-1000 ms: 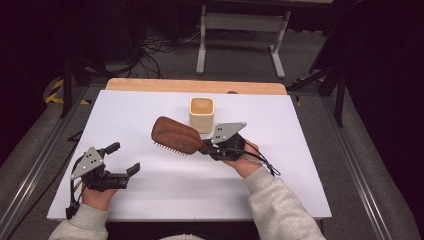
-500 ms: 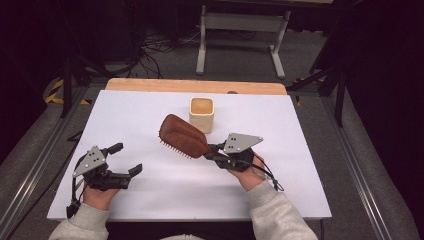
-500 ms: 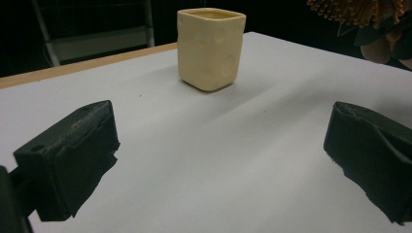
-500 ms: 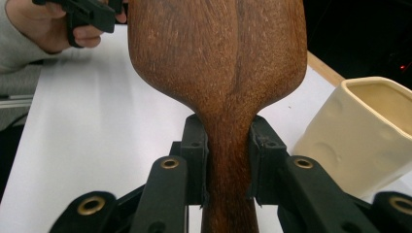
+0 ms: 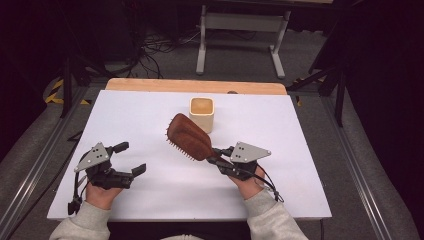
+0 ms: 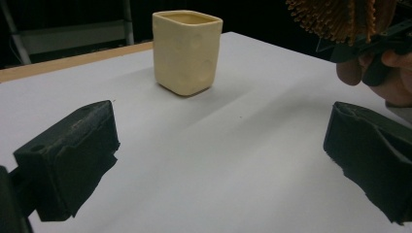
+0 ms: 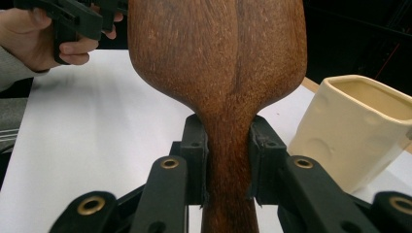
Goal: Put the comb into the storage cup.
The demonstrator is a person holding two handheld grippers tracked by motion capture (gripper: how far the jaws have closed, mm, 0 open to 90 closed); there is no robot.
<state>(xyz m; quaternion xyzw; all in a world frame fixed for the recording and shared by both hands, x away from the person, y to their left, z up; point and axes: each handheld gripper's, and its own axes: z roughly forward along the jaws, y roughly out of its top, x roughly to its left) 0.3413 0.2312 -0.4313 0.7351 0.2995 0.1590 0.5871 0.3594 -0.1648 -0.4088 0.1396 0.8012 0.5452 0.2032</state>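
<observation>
Pulling the brush (image 5: pixel 189 136) back from the cup (image 5: pixel 202 114), my right tongs (image 5: pixel 218 162) stay clamped on its handle; left tongs (image 5: pixel 131 159) gape, idle.

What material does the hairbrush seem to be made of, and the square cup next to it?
The hairbrush looks like dark brown wood with a smooth matte finish: fine grain lines run along its back. The cup looks like cream ceramic or possibly plastic: thick walls, shallow dimples, a soft sheen. Its look leaves that open.
</observation>
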